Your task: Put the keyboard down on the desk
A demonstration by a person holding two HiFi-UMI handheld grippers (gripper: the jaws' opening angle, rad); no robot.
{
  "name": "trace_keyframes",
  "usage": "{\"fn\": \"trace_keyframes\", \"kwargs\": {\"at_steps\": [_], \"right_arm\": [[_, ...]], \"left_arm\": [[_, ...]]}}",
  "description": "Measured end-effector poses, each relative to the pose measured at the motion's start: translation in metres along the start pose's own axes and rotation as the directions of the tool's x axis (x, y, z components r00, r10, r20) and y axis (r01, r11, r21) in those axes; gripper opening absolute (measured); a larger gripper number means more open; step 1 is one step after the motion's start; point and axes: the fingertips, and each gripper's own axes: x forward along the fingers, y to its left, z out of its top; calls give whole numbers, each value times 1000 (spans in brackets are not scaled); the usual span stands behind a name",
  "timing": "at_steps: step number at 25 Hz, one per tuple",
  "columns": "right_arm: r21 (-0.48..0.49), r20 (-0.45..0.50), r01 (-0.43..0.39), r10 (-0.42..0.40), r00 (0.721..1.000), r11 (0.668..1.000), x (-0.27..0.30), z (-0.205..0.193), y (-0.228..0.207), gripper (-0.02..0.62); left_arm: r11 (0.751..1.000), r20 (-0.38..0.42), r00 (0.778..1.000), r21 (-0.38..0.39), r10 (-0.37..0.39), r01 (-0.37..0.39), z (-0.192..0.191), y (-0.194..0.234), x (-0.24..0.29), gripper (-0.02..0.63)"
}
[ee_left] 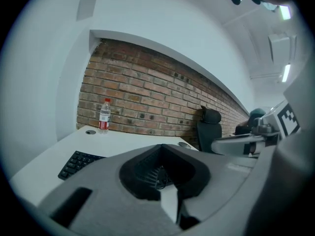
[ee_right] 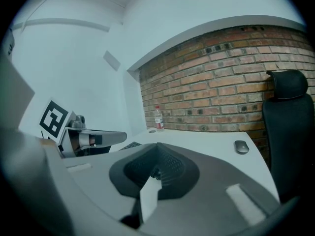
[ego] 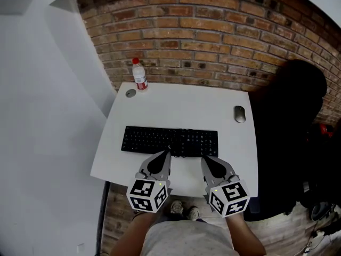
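A black keyboard (ego: 169, 141) lies flat across the middle of the white desk (ego: 181, 108), parallel to its front edge. My left gripper (ego: 167, 153) is shut, its tip at the keyboard's near edge, a little left of the middle. My right gripper (ego: 204, 158) is shut too, its tip at the near edge further right. In the left gripper view the jaws (ee_left: 160, 178) meet with nothing seen between them, and the keyboard's left end (ee_left: 78, 163) shows beside them. The right gripper view shows its jaws (ee_right: 155, 173) closed together over the desk.
A water bottle (ego: 139, 74) with a red label stands at the desk's back left, by a round cable hole (ego: 130, 93). A grey mouse (ego: 240, 113) lies at the right. A black office chair (ego: 287, 132) stands against the desk's right side. A brick wall runs behind.
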Motion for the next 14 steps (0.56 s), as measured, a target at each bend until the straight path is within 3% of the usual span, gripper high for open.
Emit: {"fn": "trace_keyframes", "kwargs": {"at_steps": [14], "right_arm": [[11, -3, -3, 3, 1000, 1000, -1, -4, -5, 6]], "left_arm": [[1000, 1, 1000, -18, -14, 14, -3, -6, 6, -5]]}}
